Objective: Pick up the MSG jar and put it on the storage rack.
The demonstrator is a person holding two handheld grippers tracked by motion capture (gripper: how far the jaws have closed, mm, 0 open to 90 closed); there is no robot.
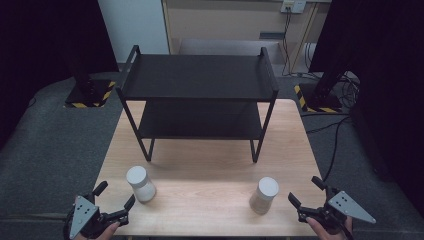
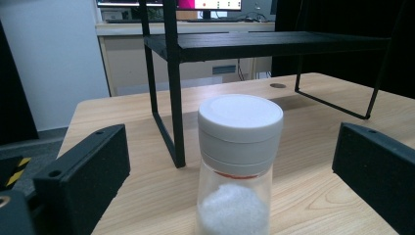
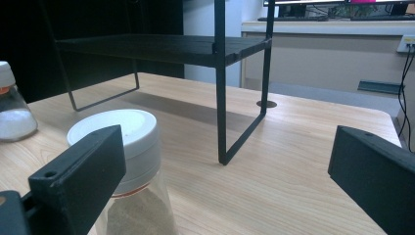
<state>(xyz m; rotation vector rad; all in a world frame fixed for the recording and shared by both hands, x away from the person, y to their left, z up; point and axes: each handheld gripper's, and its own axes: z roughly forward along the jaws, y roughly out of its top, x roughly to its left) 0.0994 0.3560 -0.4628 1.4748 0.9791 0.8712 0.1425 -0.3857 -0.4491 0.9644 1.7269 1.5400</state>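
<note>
White-capped and clear-bodied, two shaker jars stand upright on a light wooden table (image 1: 210, 172), well apart from each other near its front edge. The left shaker jar (image 1: 140, 183) holds white granules, seen close up in the left gripper view (image 2: 239, 161), where an orange band shows just under its ribbed cap. The right shaker jar (image 1: 263, 195) holds a tan powder, and in the right gripper view (image 3: 128, 171) it sits partly behind that gripper's left-hand jaw.

Behind the jars, toward the far side of the table, stands a black two-tier metal rack (image 1: 199, 75) with thin legs; both of its shelves are bare.

At the front corners, a person's hands hold the two tools. The left gripper (image 1: 116, 196) rests just beside the white-granule jar, its jaws spread wide; its own camera looks straight at the jar, which stands between and beyond the jaws without touching them. The right gripper (image 1: 305, 191) is near the tan-powder jar, jaws also spread wide and gripping nothing.

Grey carpet (image 1: 45, 150) surrounds the table, with black stands on yellow-and-black striped bases (image 1: 90, 94) at the far left and right.
</note>
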